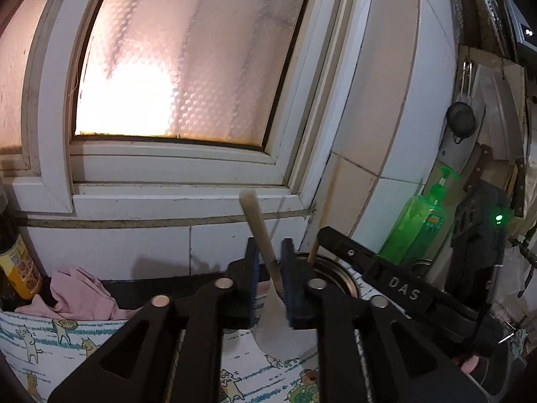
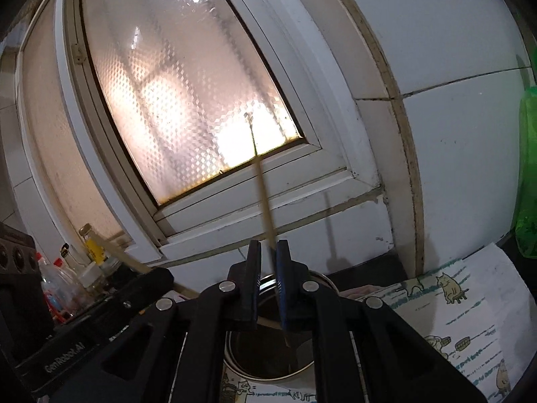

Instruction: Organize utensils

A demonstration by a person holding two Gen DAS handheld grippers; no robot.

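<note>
**Desk:** Start with the left wrist view. What have you got?

**Operator:** My left gripper (image 1: 270, 268) stands partly open. A wooden spatula (image 1: 265, 231) is between its blue pads. It leans on the right-hand pad, and I see a gap at the other pad, so I don't read it as clamped. Its handle tilts up and to the left, with the blade hanging below the pads.

**Desk:** Where is that from the metal canister (image 1: 335, 270)?

**Operator:** Just in front of the canister and a little to its left, over the cat-print mat (image 1: 50, 339). A green pump bottle (image 1: 416, 225) is right of the canister, against the tiles. A pink cloth (image 1: 80, 295) lies well to the canister's left.

**Desk:** And the right wrist view?

**Operator:** My right gripper (image 2: 268, 268) is straight above the canister, looking down into its open mouth. The jaws are nearly closed, with only a narrow slot between them. A thin chopstick (image 2: 265, 201) runs through that slot along the right-hand pad. Its top slants up across the window frame (image 2: 335, 168), and its lower end shows inside the canister.

**Desk:** Is it gripped?

**Operator:** I can't tell whether the pads pinch it or it only rests there.

**Desk:** Anything else around the canister?

**Operator:** There is a cluster of small bottles (image 2: 90, 255) to its left. The mat runs out to its right.
</note>
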